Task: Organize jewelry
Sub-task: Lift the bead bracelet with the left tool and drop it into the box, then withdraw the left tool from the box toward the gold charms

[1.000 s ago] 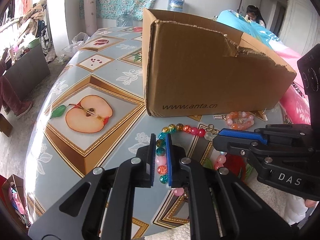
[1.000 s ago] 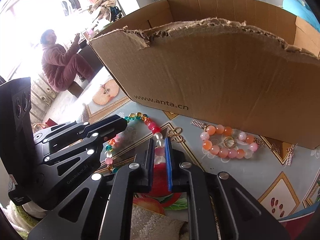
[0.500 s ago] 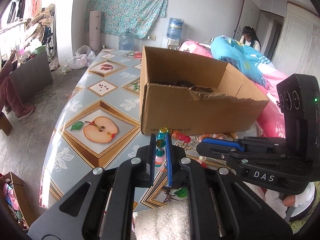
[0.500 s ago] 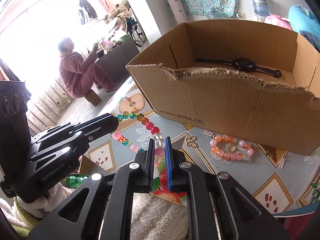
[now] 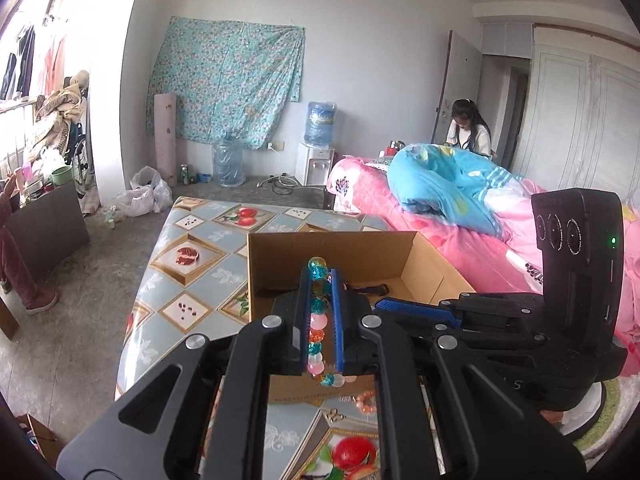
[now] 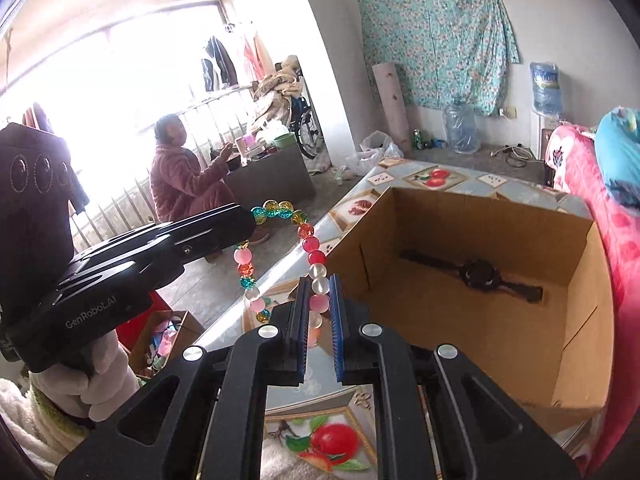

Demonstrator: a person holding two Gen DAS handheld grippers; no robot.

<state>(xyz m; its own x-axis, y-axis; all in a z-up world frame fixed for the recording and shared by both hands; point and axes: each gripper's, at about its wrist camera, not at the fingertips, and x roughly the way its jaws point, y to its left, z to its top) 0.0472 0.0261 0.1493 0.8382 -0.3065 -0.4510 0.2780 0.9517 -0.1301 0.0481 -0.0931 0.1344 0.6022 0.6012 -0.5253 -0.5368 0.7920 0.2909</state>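
left gripper point(image 5: 320, 280) nipped shut on bead bracelet point(image 5: 318, 320); right gripper point(image 6: 319, 300) likewise clamped on same strand point(image 6: 308, 244); bracelet aloft between both, loop stretched, long axis 12-to-6 in left view; cardboard box point(image 6: 580, 320) at 2 o'clock, watch point(image 6: 478, 274) inside.

The box point(image 6: 460, 320) sits on the surface point(image 5: 192, 264) with a watch point(image 6: 480, 274) inside; the bed point(image 5: 440, 216) lies right of it.
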